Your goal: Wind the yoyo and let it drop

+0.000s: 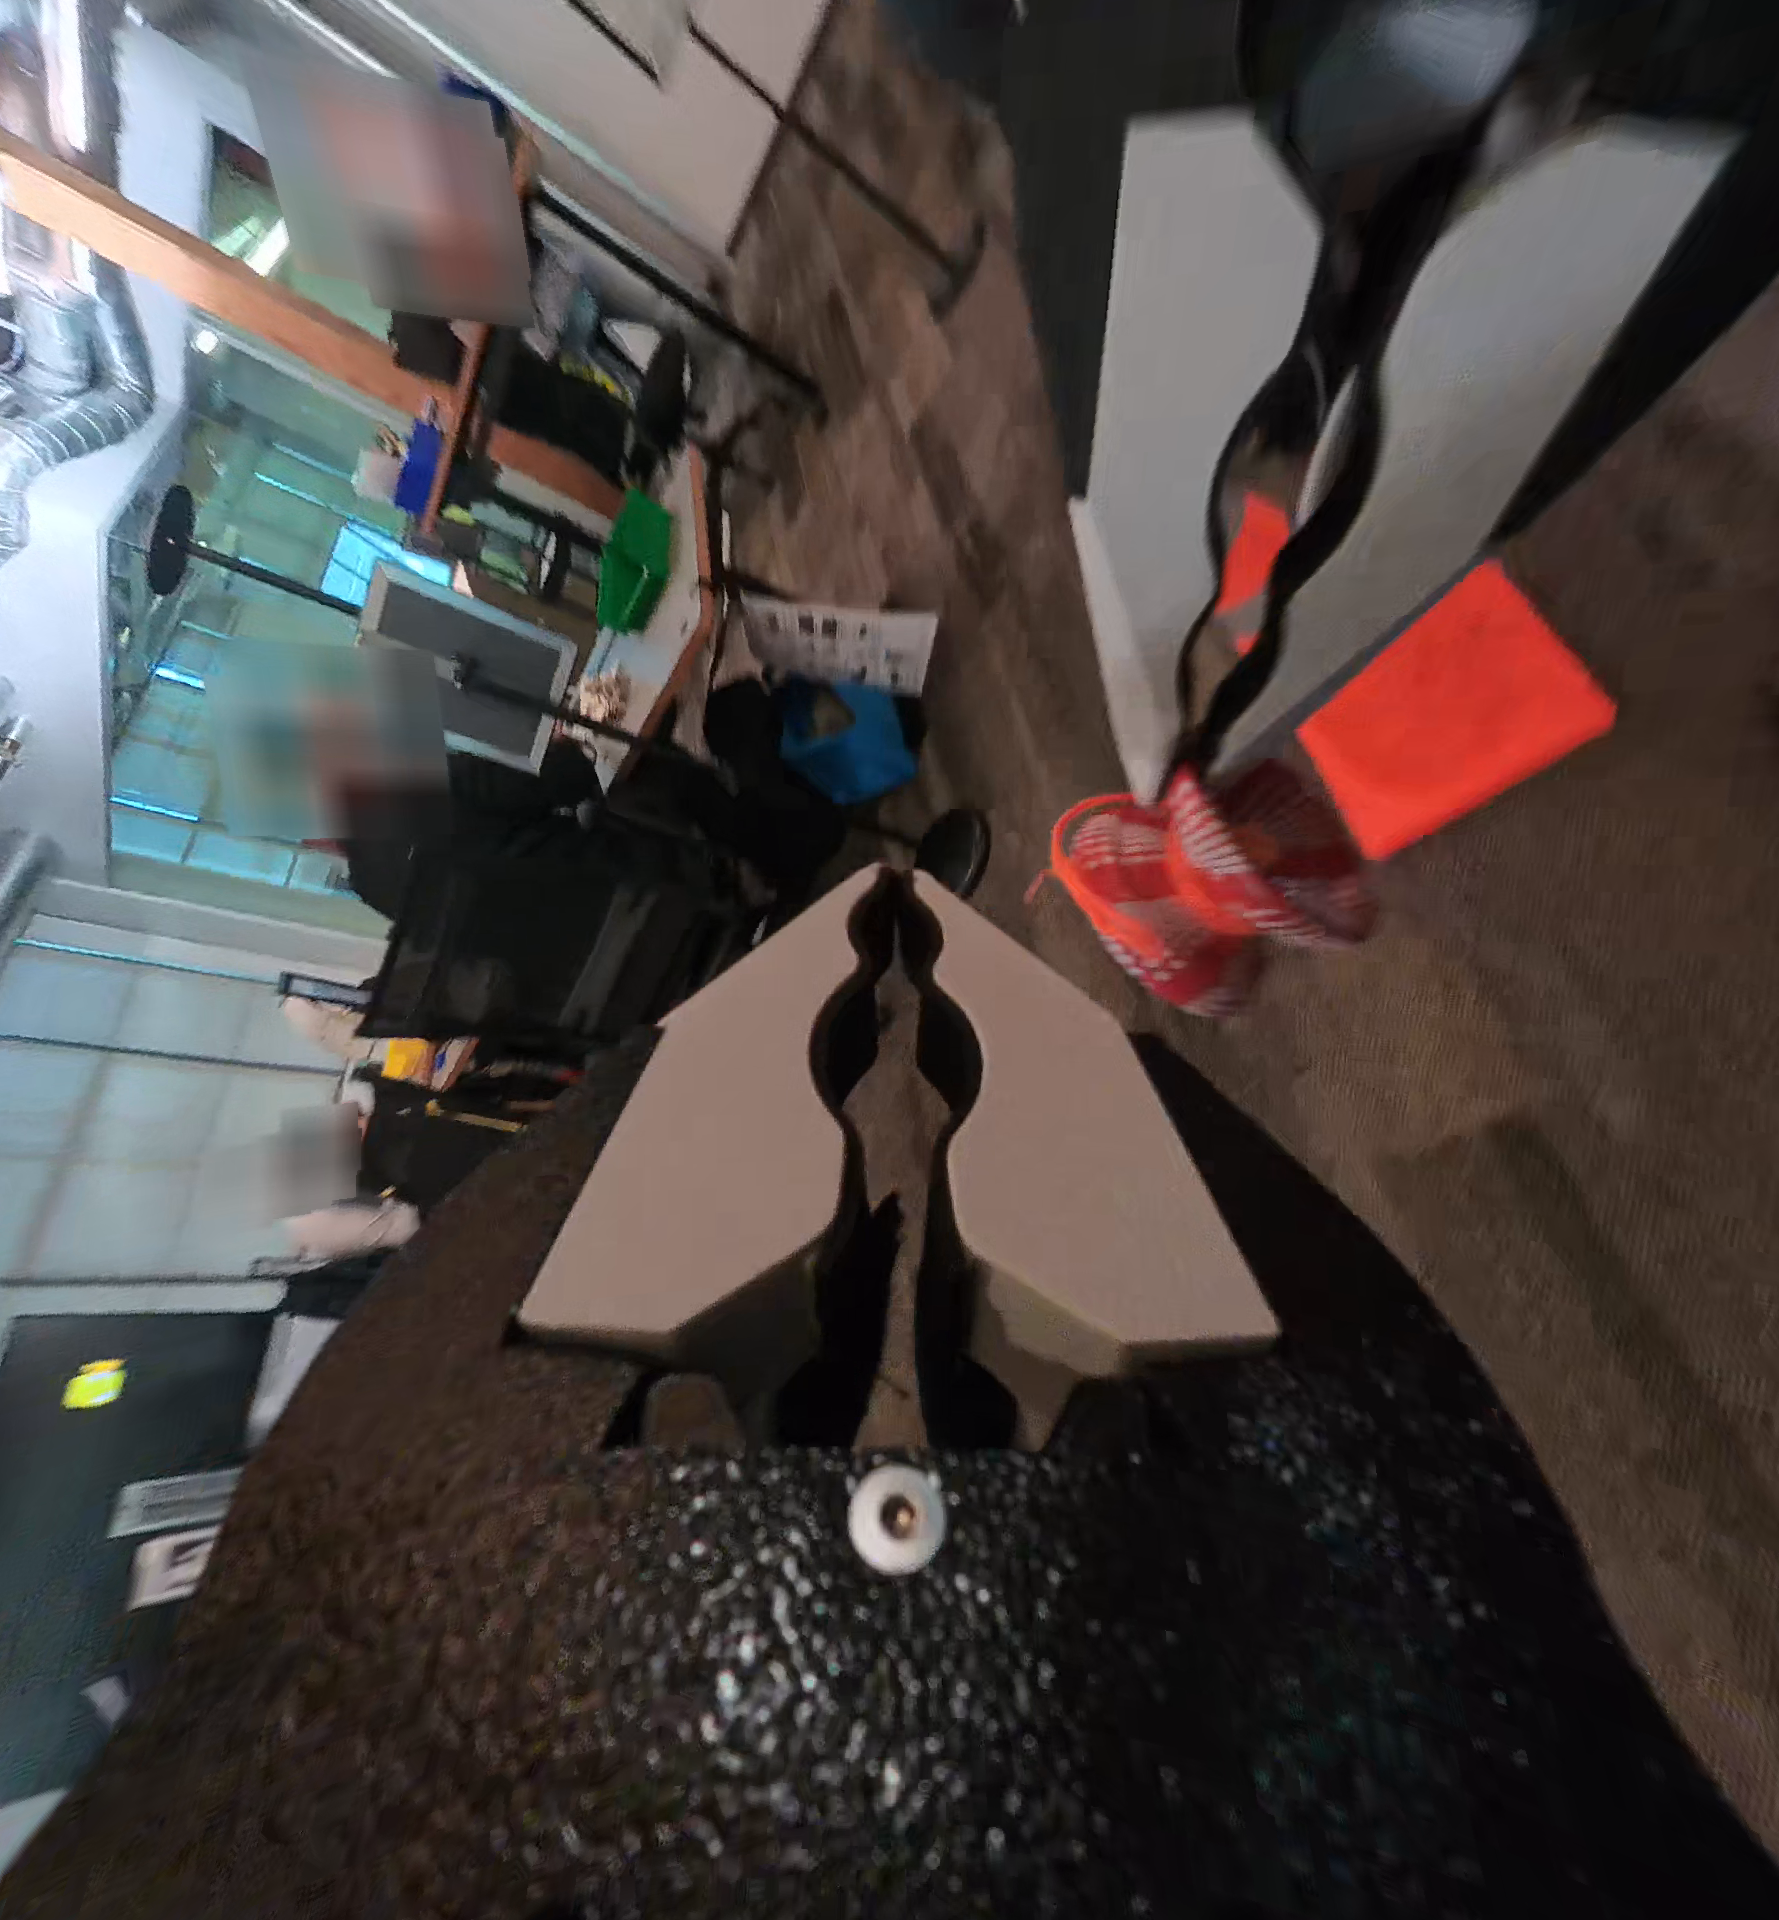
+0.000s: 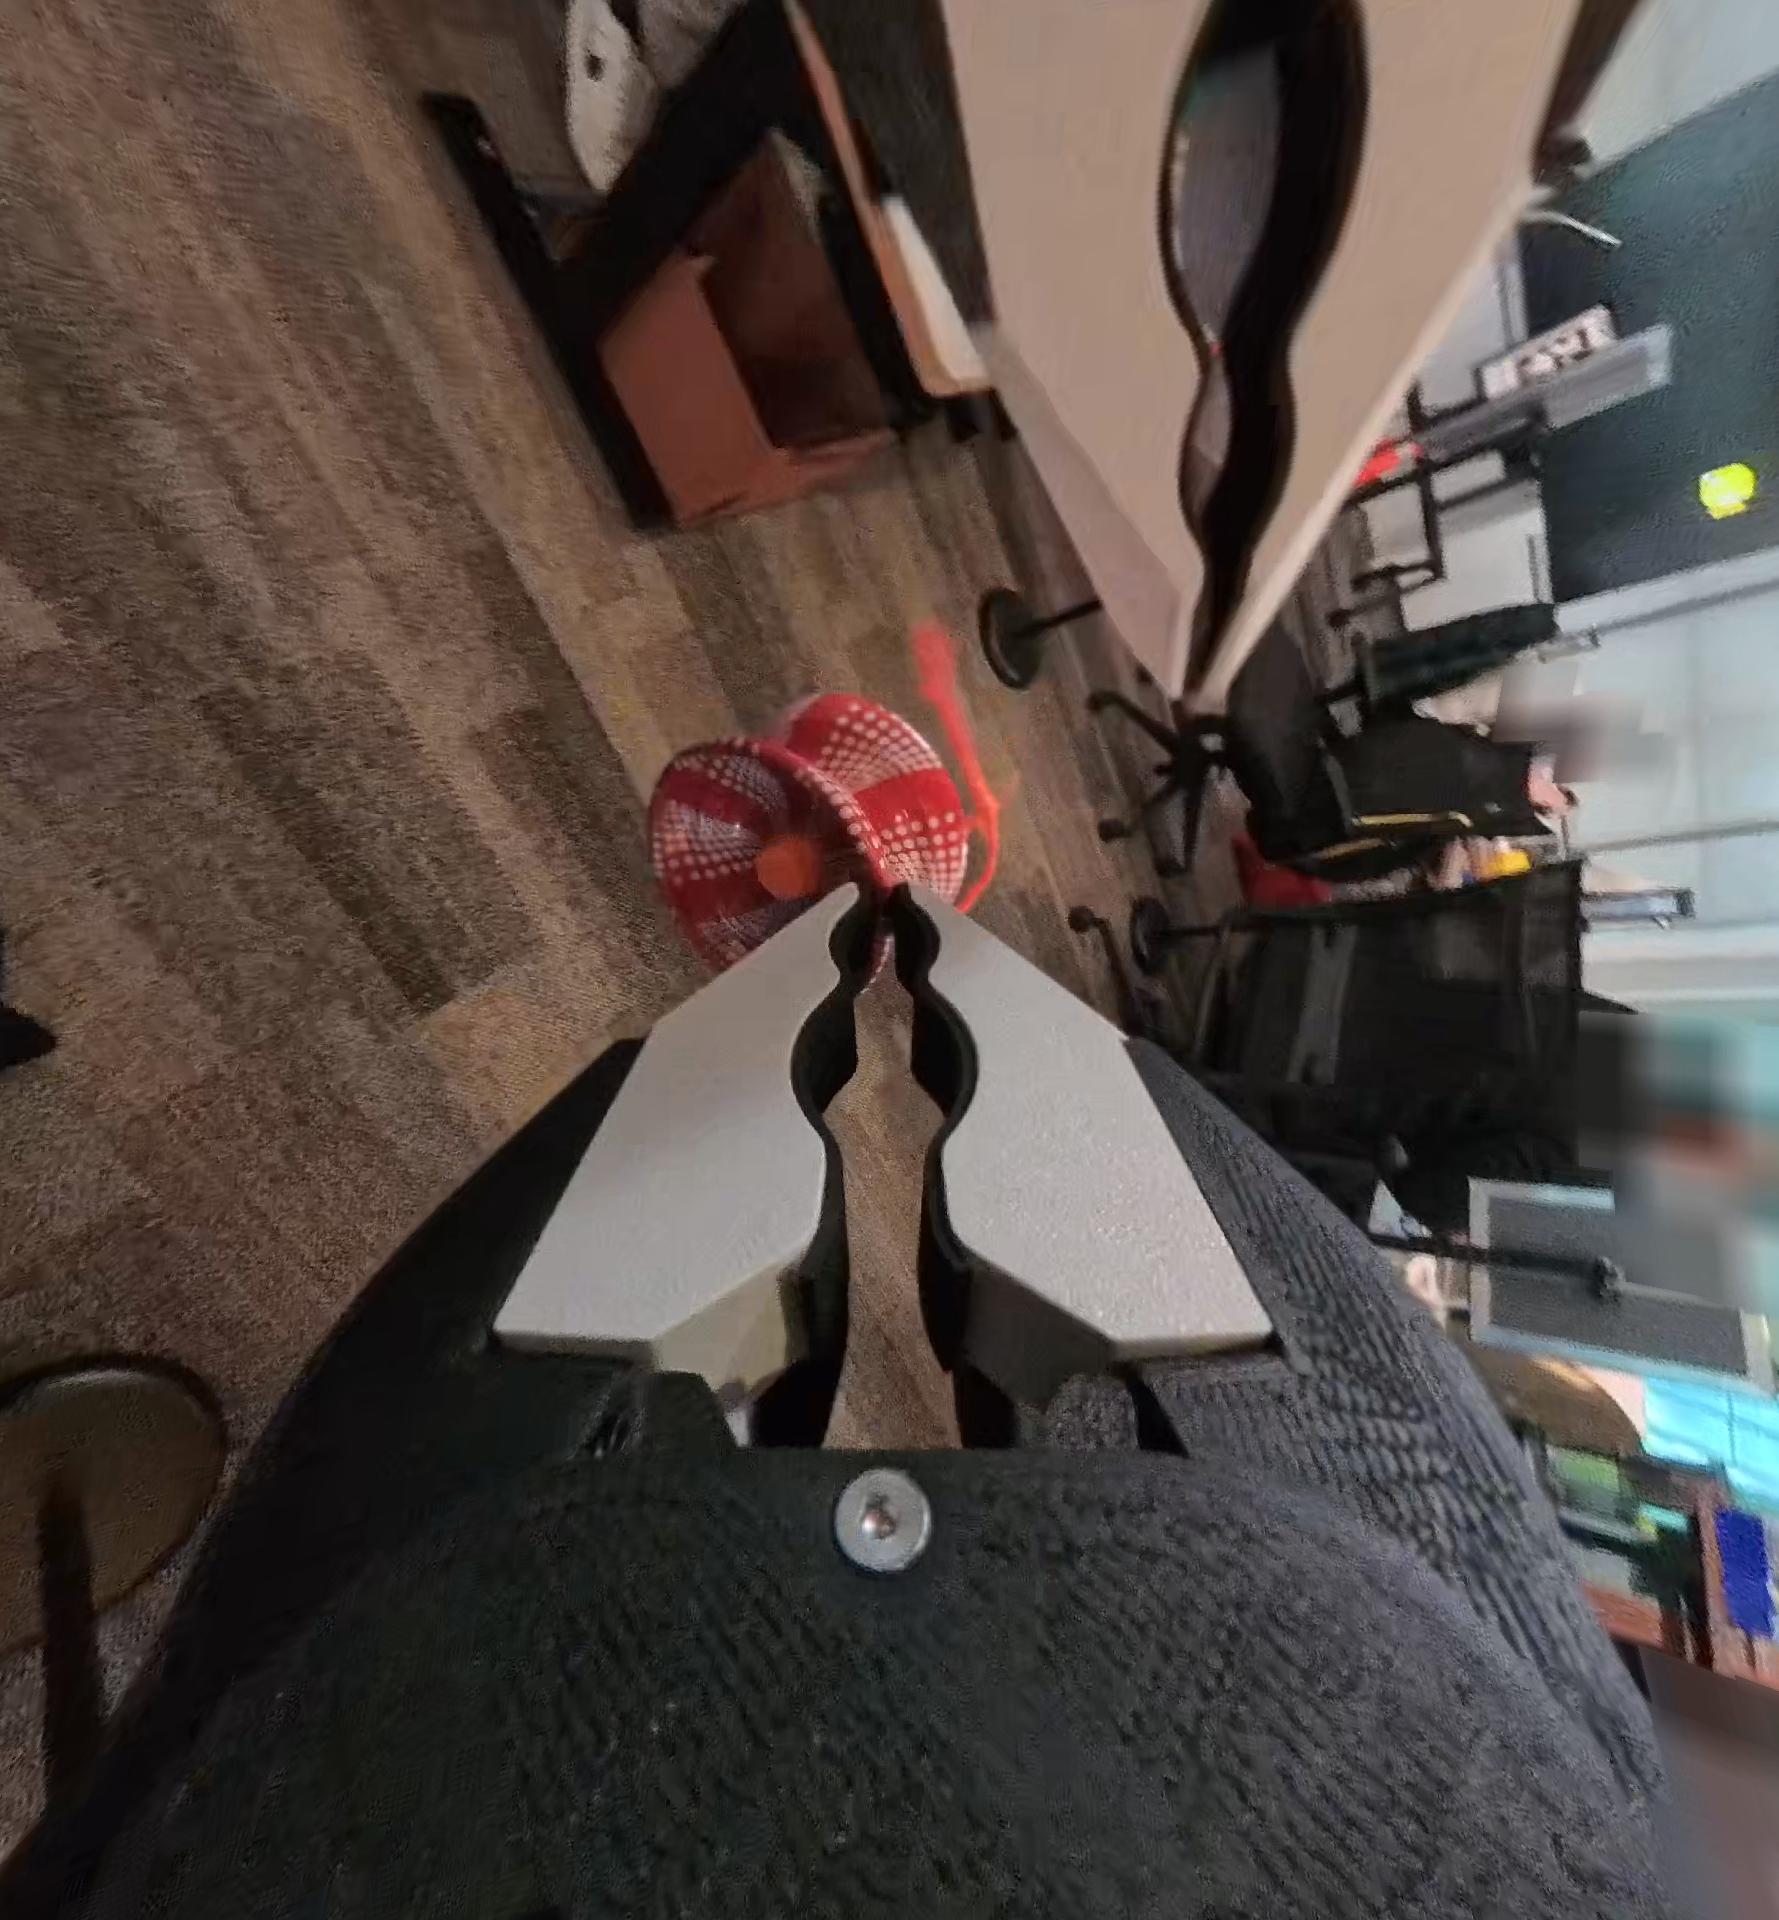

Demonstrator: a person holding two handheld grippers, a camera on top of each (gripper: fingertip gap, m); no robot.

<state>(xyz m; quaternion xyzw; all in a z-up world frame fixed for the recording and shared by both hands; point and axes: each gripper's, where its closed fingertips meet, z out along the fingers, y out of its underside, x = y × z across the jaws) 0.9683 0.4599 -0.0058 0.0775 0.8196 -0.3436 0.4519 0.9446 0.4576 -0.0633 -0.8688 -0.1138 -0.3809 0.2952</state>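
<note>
Since nothing carries the yoyo [image 2: 810,821] but the right gripper [image 2: 877,902], there is no counter edge to place it by: it hangs in the air over the carpet [image 2: 241,520], pinched at the very tips. It sits straight ahead of those tips, and its axle runs across the gripper's line, one red dotted half to either side of the closed fingers. The orange string [image 2: 952,717] trails loose off the far side, blurred; I cannot tell where its free end goes.

The left gripper [image 1: 890,883] is clenched on nothing visible, its tips together, apart from the yoyo. In the left wrist view, the yoyo [image 1: 1202,894] lies ahead and to the right. The right gripper is plainly the nearer. Judgement: winding comes next, with the left taking the string.
</note>
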